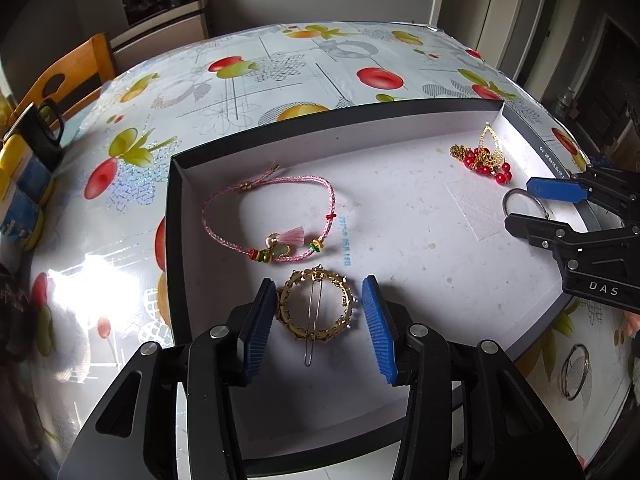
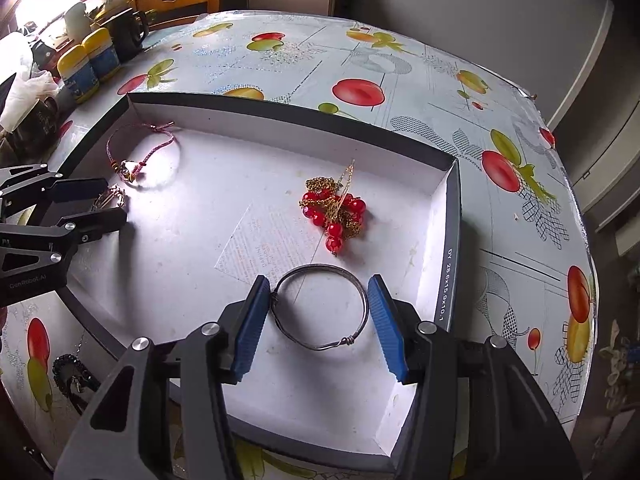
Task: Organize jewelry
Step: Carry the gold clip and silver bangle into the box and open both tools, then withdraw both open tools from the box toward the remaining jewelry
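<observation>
Blue ribbed pads lined both claws, and each claw stood spread over a piece of jewelry inside the shallow box (image 1: pixel 176 200), which had dark outer walls and a white floor and sat on the desk (image 1: pixel 280 68) with its fruit-patterned cover.

The left claw (image 1: pixel 319 330) straddled the gold ring-shaped hair clip (image 1: pixel 316 304). Its left pad touched or nearly touched the clip's rim, while the right pad stood apart from it, so nothing was pinched. The clip lay flat on the box floor, near the front-left part of the box in the left wrist view. Just beyond it lay the pink cord bracelet (image 1: pixel 272 216) with a small tassel and coloured beads.

The right claw (image 2: pixel 320 328) was spread around the silver wire bangle (image 2: pixel 320 312), which lay flat near the box's right wall. Both pads sat right at the bangle's sides; whether they actually pressed it could not be told. Beyond the bangle lay a tangle of red beads and gold chain (image 2: pixel 334 212).

Outside the box, a second metal ring (image 1: pixel 574 372) lay on the desk near the right edge, and a black beaded piece (image 2: pixel 74 372) lay off the box's left side.
</observation>
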